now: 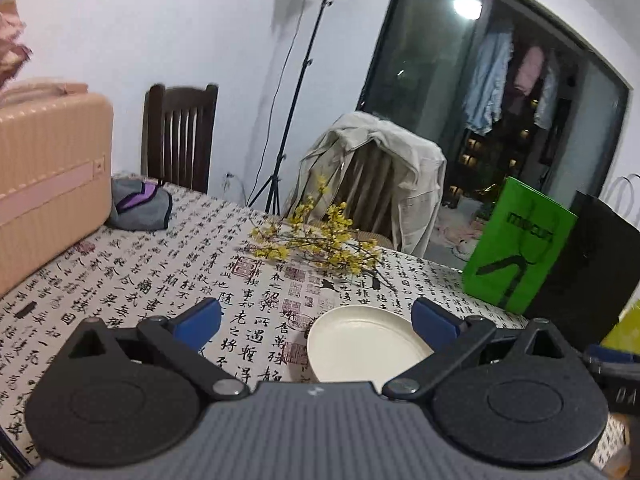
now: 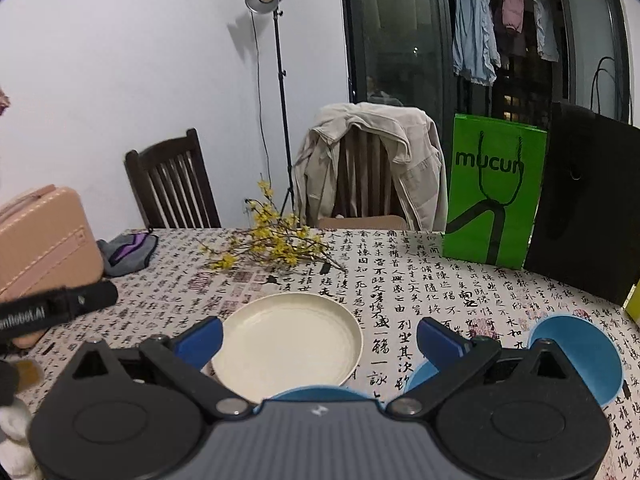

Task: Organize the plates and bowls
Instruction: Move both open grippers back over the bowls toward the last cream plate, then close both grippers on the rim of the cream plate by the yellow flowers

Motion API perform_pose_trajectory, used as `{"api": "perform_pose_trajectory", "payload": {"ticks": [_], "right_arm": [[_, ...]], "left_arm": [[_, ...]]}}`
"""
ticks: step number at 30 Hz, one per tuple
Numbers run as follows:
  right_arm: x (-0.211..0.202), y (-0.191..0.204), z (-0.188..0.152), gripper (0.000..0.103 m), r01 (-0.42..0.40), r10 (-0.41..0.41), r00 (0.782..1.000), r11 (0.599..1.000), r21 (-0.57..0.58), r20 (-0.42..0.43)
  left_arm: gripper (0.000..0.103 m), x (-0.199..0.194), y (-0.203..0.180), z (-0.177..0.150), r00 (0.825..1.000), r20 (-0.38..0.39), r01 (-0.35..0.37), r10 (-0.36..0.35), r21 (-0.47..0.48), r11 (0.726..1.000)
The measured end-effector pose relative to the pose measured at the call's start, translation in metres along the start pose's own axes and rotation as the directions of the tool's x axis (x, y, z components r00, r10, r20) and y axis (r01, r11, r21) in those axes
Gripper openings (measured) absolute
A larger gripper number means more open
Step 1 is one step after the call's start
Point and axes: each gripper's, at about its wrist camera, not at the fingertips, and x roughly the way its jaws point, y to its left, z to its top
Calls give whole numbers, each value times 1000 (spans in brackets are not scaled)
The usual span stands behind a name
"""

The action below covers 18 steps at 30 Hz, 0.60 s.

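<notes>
A cream plate (image 1: 360, 346) lies on the calligraphy-print tablecloth (image 1: 160, 280). My left gripper (image 1: 316, 322) hovers open just before it, and the plate's right rim passes under the right blue fingertip (image 1: 434, 322). In the right wrist view the same cream plate (image 2: 288, 344) sits between the wide-open fingers of my right gripper (image 2: 320, 340), toward the left fingertip (image 2: 200, 340). A blue bowl (image 2: 576, 346) stands at the right. Another blue dish (image 2: 320, 394) shows partly beneath the gripper body; its shape is mostly hidden. Neither gripper holds anything.
A pink suitcase (image 1: 48, 188) and a grey-purple pouch (image 1: 140, 204) occupy the table's left. A yellow flower branch (image 2: 272, 244) lies beyond the plate. A green bag (image 2: 492, 188) and a black bag (image 2: 584, 200) stand at the back right. Two chairs and a lamp stand are behind the table.
</notes>
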Motion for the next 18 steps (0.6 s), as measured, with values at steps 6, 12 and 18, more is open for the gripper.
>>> {"api": "perform_pose_trajectory", "payload": {"ticks": [6,12,18], "right_arm": [[40,-4,11,103,22,-21,998,1000,17,-60],[86,-10,13,103,57,-52,988,998,29,-143],[124,-14,13,103,101,-97,976,995,12,-196]], "left_arm": [[103,42,1,17,999,-47,-16,12,-76,997],[103,93,11,20,993,-114,-57,32,-224,973],[103,136,18,4,980,-196,-77,35,-210,975]]}}
